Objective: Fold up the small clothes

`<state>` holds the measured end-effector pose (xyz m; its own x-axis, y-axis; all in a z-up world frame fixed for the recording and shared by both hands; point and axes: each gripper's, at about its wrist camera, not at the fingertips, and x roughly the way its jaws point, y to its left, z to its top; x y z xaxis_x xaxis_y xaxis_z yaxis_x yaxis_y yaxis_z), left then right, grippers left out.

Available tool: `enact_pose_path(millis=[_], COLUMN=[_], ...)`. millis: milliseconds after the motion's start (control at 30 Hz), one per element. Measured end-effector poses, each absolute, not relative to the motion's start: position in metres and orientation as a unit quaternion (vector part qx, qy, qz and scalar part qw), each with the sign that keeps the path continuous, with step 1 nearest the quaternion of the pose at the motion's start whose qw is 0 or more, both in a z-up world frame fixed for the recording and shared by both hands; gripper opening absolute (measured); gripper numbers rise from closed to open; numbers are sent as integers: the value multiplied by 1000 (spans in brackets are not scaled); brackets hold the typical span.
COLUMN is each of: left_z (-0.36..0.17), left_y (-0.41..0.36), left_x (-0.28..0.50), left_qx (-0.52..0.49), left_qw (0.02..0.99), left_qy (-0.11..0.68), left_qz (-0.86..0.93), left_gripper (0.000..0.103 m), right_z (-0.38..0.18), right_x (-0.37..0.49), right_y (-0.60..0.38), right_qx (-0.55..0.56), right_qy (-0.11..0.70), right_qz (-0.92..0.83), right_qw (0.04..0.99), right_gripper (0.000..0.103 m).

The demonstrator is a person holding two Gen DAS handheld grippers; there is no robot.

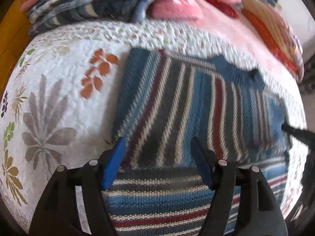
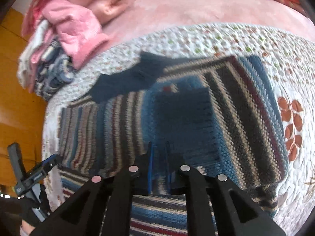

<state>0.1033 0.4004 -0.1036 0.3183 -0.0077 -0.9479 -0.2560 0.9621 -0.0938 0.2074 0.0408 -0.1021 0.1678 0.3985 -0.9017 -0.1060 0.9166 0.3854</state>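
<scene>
Sweater (image 1: 177,102), one, striped; left claw (image 1: 157,157) open, right claw (image 2: 159,167) seemingly pinched.

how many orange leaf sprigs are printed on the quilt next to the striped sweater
1. The orange leaf sprig lies on the quilt just beside the striped sweater; both views show the same one. Others may be hidden under the clothes.

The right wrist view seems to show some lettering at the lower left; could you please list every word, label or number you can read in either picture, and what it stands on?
White lettering on the left tongs, on their dark body at the lower left of the right wrist view: too blurred to read.
Striped knit sweater: no label or print visible.
Floral quilt: leaf and flower patterns only, no words.
No text can be read in either view.
</scene>
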Motion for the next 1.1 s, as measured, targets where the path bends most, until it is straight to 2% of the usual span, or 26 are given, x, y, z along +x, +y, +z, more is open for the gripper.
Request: enact_pose_path(millis=[267,433,467,600,733,767,967,1100], left_z=[-118,-115,-110,-69,-35,-32,-48,-59], left_y=[399,404,405,408,404,403,392,389], left_x=[110,107,106,88,60,51,-25,-86], left_qx=[-97,-124,-132,-180,-177,-185,-203,-203], left_qw=[794,794,796,812,816,813,770,755], left_qy=[595,590,585,551,544,547,599,616], left_qz=[73,76,79,73,80,81,83,100], left_gripper=[68,68,68,68,76,76,77,77], right_z=[-131,-129,-125,-84,-52,-48,-35,-48], right_x=[191,190,189,167,119,106,22,-28], right_y=[23,34,34,24,6,-2,-53,-76], right_qx=[148,108,111,142,121,120,136,107], right_qy=[627,624,626,603,599,603,611,633], right_qz=[150,138,135,167,193,195,187,151], right_qw=[750,762,760,767,768,764,757,752], right_gripper=[6,6,9,39,53,60,62,62])
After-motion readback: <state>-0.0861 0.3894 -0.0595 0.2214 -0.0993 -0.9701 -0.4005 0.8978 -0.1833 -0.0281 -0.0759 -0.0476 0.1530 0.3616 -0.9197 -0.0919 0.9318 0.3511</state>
